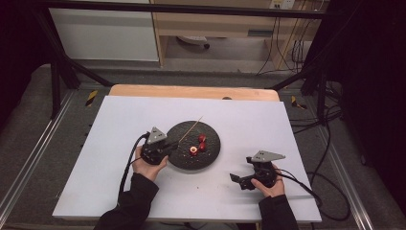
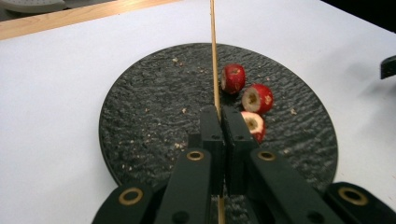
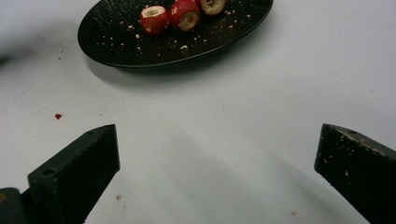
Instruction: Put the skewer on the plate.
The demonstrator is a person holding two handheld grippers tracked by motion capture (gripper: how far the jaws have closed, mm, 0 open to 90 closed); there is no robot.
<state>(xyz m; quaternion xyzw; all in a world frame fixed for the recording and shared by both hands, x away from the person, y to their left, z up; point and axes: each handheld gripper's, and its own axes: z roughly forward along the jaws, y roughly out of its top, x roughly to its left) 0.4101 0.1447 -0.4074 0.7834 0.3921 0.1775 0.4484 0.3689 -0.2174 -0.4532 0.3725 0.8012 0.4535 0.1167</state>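
Looking down from the high view: white table (image 1: 119, 143) with a round black plate (image 1: 184, 160) near its middle. Left gripper (image 1: 165, 145) sits at the plate's left edge, held in the person's left hand (image 1: 148, 167). A thin wooden skewer (image 1: 191, 129) runs up and to the right from its jaws, across the plate. Three red fruits (image 1: 198, 145) lie clustered on the right part of the plate, just right of the skewer. Right gripper (image 1: 238, 179) rests low over the bare table, well apart from the plate, toward the lower right, jaws pointing left.

Left gripper view: jaws pressed together on the skewer (image 2: 214, 56), which rises straight from between the tips and passes over the far rim of the plate (image 2: 140, 126). Fruits are cored, pale hollow centres showing. One fruit (image 2: 252, 125) lies just beside the right jaw tip; the other two lie just beyond it, close together. Pale crumbs are scattered over the plate.

Right gripper view: jaws spread wide, nothing between them, bare table (image 3: 210, 140) below. Plate (image 3: 116, 51) lies ahead at top, with the three fruits (image 3: 180, 14) in a row near its far side. A few red specks on the table.
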